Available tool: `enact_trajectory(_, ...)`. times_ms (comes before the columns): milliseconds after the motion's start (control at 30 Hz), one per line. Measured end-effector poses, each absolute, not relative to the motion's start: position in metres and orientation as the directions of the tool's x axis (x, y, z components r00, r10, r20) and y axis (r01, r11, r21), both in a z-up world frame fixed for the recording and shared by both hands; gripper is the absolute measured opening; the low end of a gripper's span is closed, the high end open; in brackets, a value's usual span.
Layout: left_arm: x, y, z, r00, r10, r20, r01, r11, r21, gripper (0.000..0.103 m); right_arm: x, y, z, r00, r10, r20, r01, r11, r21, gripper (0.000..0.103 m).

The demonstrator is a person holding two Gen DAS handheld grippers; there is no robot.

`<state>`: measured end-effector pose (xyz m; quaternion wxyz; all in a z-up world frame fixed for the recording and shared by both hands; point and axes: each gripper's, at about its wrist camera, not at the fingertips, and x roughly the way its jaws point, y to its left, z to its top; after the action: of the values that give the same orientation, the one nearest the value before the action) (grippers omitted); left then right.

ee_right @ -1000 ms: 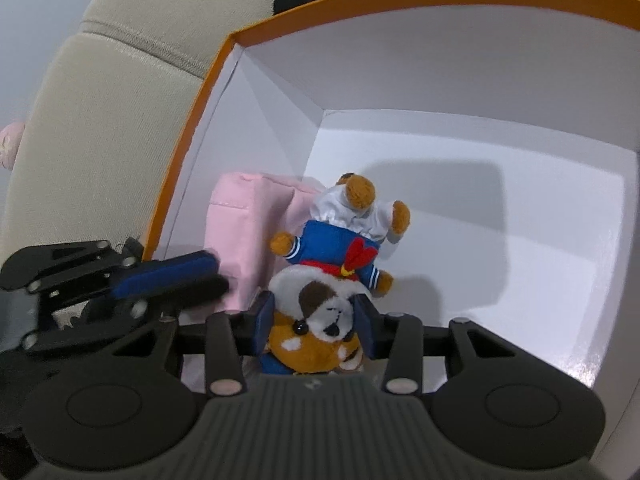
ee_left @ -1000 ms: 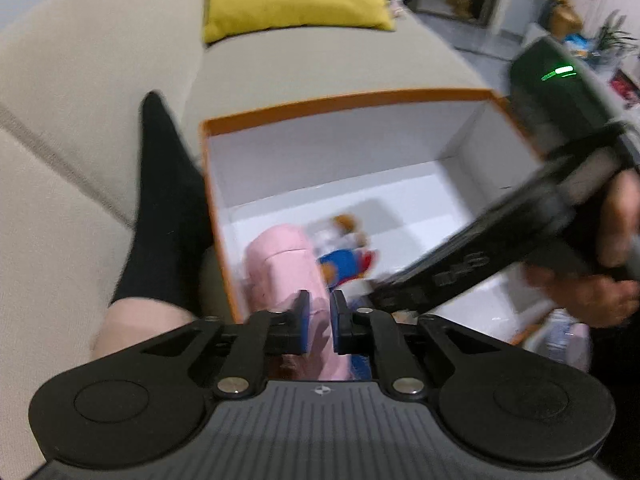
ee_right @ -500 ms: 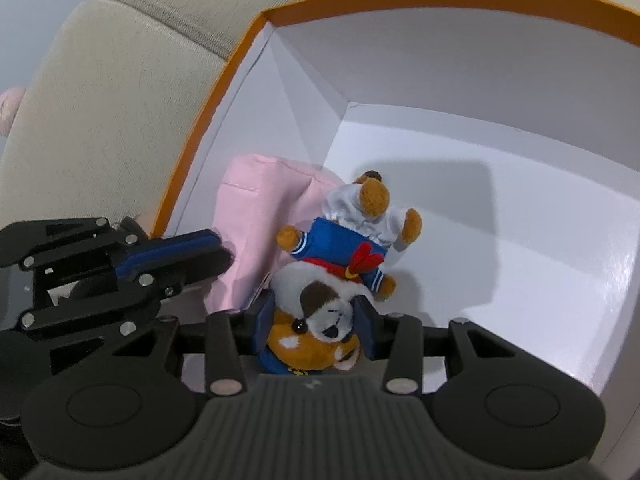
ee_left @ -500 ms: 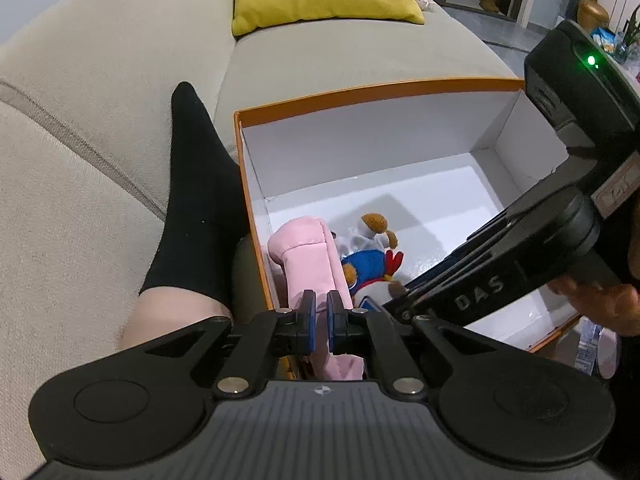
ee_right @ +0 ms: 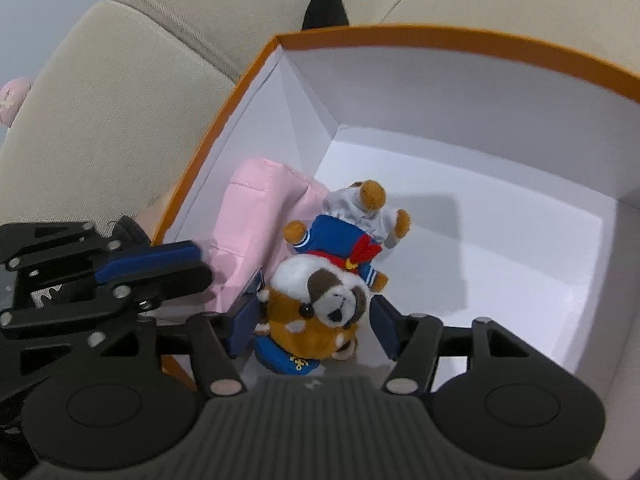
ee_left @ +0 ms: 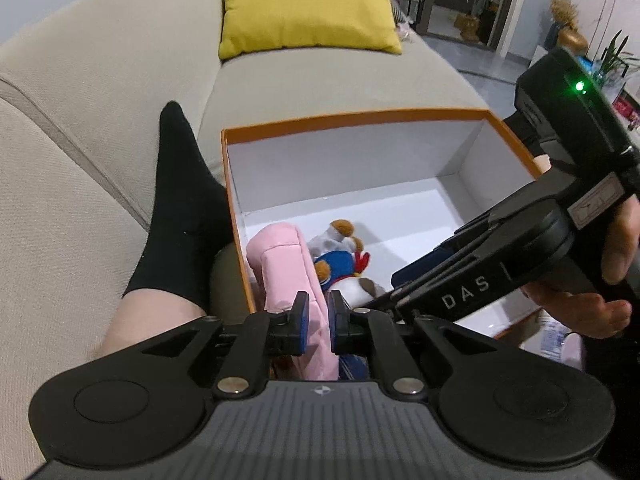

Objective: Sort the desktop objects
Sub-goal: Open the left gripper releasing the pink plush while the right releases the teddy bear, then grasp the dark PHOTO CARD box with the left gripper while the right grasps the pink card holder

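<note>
Inside the orange box [ee_right: 460,38], the plush dog [ee_right: 320,300] is being released by the right gripper's [ee_right: 316,320] opening jaws beside the pink pouch [ee_left: 292,280], while the left gripper [ee_left: 318,320] is nearly pressed together, empty.

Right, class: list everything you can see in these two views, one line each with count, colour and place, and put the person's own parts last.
Open cardboard box: one, orange outside and white inside, on the sofa.
Soft padded pouch: one, pink, in the box by its side wall.
Plush dog in a sailor suit: one, brown and white with blue and red, lying on the box floor beside the pouch.
Fabric sofa: one, beige, under the box.
Square cushion: one, yellow, on the sofa beyond the box.
Sock: one, black, on a leg beside the box.
Left tool: black, shut, above the pouch.
Right tool: black, jaws opening around the plush's head.
</note>
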<state>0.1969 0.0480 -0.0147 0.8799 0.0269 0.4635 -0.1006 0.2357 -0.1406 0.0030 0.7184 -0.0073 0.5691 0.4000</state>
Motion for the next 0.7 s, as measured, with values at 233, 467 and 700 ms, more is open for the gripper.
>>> enact_trajectory(233,0.146,0.038,0.016,0.626,-0.216,-0.749,0.239,0.968,-0.079,0.020,0.189,-0.211,0.069,0.238,0.620,-0.748,-0.631,0.684,0.366,0.066)
enact_trajectory(467,0.098,0.010,0.009,0.638,-0.235,-0.734,0.327,0.945,-0.018,0.030,0.125,-0.229,0.068,0.369,0.648,-0.667,-0.704,0.663,0.255,0.066)
enact_trajectory(700,0.076,-0.011,-0.031,0.581,-0.219,-0.784,0.443,0.893,0.080,0.034,0.067,-0.227,0.039,0.483,0.575,-0.660,-0.767,0.642,-0.002,0.064)
